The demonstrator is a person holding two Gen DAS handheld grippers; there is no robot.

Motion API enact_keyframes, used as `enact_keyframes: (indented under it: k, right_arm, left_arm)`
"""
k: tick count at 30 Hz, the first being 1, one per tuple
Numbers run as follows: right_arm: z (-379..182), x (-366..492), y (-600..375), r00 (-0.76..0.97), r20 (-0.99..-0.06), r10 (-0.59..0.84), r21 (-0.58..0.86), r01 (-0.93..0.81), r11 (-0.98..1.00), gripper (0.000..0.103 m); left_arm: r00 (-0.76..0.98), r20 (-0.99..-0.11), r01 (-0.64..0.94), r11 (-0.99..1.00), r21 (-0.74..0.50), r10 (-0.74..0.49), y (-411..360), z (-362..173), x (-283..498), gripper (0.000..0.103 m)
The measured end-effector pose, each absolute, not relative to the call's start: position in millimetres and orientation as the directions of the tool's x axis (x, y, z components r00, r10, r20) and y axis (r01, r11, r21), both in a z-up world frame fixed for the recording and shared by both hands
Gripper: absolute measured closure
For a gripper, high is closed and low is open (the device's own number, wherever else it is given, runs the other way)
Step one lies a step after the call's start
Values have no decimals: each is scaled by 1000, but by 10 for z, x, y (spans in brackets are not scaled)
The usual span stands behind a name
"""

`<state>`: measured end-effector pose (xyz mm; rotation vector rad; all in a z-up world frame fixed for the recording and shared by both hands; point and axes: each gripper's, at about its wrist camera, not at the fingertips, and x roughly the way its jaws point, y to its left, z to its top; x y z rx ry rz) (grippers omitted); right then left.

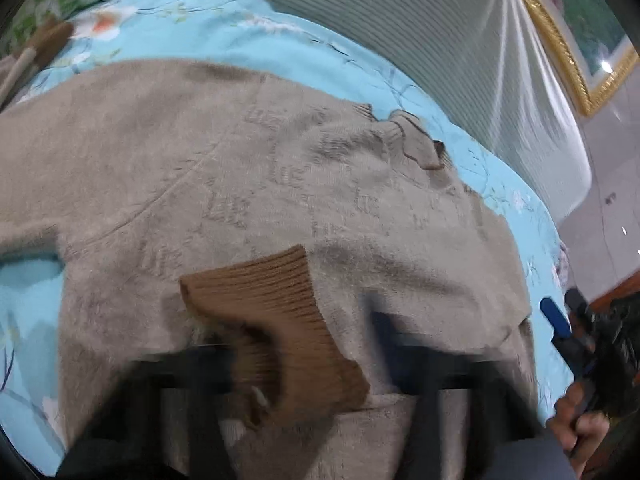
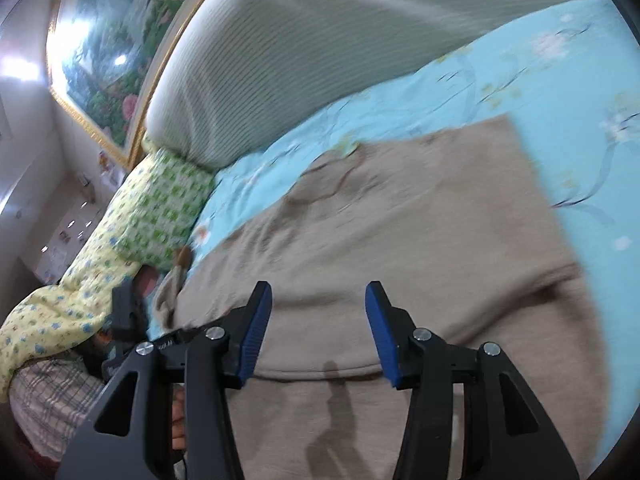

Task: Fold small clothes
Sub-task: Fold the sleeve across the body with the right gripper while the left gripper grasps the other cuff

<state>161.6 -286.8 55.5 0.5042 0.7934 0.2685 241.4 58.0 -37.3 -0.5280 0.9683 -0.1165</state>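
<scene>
Inspecting the sweater [image 1: 248,184], we found it spread flat on the blue flowered bedsheet [image 1: 224,36], its collar [image 1: 416,144] toward the grey headboard cushion [image 1: 420,32]. It was a beige, fuzzy knit with a faint woven pattern, and a brown ribbed cuff [image 1: 276,320] lay folded in over the body near the lower edge of the left wrist view. We judged the garment light, soft and limp, with no stiffness of its own; it would sag and drag wherever it was lifted by a single point. The nap appeared grippy rather than slippery, and nothing about it looked fragile, though a knit can stretch if pulled hard. We judged the ribbed cuff and the hem band the firmest places to take hold, being thicker and less likely to slide out of the pads.

The left gripper [image 1: 316,360] was badly blurred; its dark fingers straddled the cuff, and we could not tell whether the pads pressed on it. The right gripper [image 2: 318,332] hovered over the body of the sweater with its blue pads [image 2: 256,332] apart and nothing between them.

Beyond the sheet lay a green-and-yellow quilt [image 2: 132,220] and, on the wall, a gold-framed picture [image 2: 112,40].
</scene>
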Motion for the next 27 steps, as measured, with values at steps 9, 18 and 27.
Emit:
enact_keyframes:
  k: [9,18,27]
  right_arm:
    - [662,1813,-3561,725,-670,161,395,164,904,43]
    - [103,2572,-3395,521,-850,74,175,147,973,48]
    - [31,2529,-3543,532,-842,89,209,170,963,85]
  left_arm:
    - [634,-733,-125,903,-411,-246,916,-267,2380,100]
    - [595,-766,-110,920,-377,-243,839,-436,2450,98]
    - [594,-764,-99,920,-379,-251,870,-441,2394,92]
